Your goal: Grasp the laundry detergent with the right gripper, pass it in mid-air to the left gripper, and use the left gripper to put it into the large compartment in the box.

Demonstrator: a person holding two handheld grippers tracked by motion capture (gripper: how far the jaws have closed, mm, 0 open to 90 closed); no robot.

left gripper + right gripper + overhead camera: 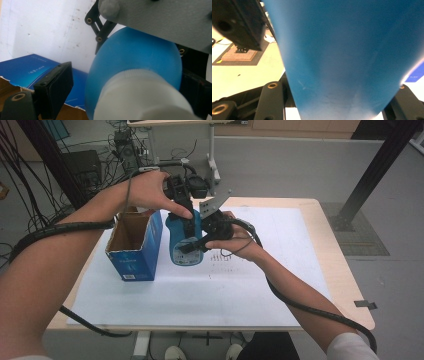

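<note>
Landmark: the blue bottle (185, 242), standing upright on the white sheet (200, 295) that covers the table (345, 285), near the sheet's middle.
Nearest the person: two forearms come in from the near edge and meet at the bottle, each trailing a black cable.
Right gripper (212, 227): pressed against the bottle's right side, jaws clamped on the blue body. In the right gripper view the blue wall (347, 57) runs between the two black jaws. This looks like a bracing hold, to keep the bottle from turning or tipping.
Left gripper (182, 202): comes down over the bottle's top. Its jaws stand either side of the white cap (140, 97) and are fairly wide. One jaw stands clear of the cap with a gap showing; the other is at the frame edge, so I cannot tell whether it touches. No grip yet, by my judgement.
Likely reason: one tool steadies the body while the other takes the cap, probably to twist it.
Box (135, 245): open blue cardboard box just left of the bottle, apart from it, top flaps torn open, probably where the bottle belongs.
Farther off: beyond the bottle, past the table's far edge, a grey floor with cables and a table leg.
</note>
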